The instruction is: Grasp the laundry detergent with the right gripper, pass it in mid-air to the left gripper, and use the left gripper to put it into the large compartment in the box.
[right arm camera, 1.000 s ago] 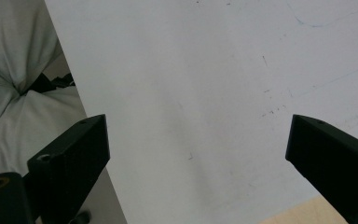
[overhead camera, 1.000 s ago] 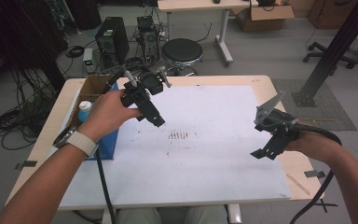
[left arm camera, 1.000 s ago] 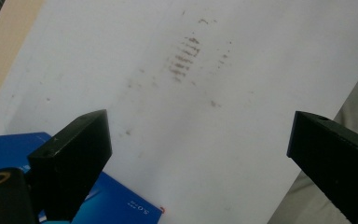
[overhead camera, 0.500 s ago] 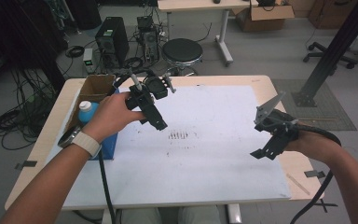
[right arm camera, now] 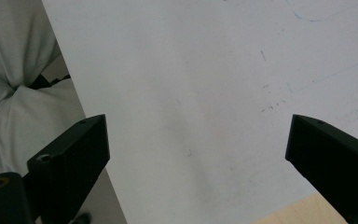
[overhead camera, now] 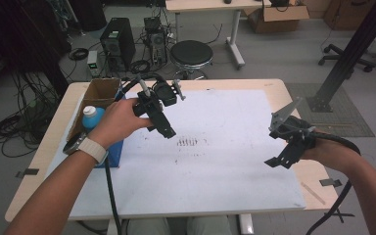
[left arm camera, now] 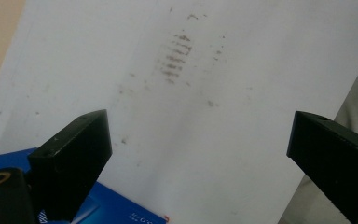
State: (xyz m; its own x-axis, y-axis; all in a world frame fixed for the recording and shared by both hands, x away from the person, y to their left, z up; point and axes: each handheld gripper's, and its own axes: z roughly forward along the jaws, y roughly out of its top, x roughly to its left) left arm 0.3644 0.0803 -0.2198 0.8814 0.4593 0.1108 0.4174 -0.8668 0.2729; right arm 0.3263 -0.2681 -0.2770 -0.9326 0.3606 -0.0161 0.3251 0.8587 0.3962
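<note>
Both hand-held grippers hang above the bench with nothing between their jaws. Left hand-held gripper (overhead camera: 162, 128) is wide open; in its own view the two black jaws stand far apart over the white sheet (left arm camera: 242, 93). It hovers just right of the blue box (overhead camera: 113, 149), whose corner shows at the bottom of that view (left arm camera: 121, 210). Right hand-held gripper (overhead camera: 283, 157) is also wide open, well apart from the box, over the sheet's right edge, with a grey plate on top.

The box is bright blue with small white print, and it lies at the sheet's left edge. A bottle (overhead camera: 92, 116) with a blue cap stands just behind it, beside an open carton (overhead camera: 103, 90) of brown card.

The sheet (overhead camera: 225, 161) is white and covers most of the wooden bench (overhead camera: 54, 147). A patch of short brown smears (overhead camera: 188, 142) lies to the right of the box, near the sheet's middle; in the left gripper view it reads as a stack of short strokes (left arm camera: 175, 58).

Beyond the bench, behind the carton, the grey floor bears a round black stool (overhead camera: 191, 54), computer towers (overhead camera: 115, 41) and loose cables (overhead camera: 10, 127).
</note>
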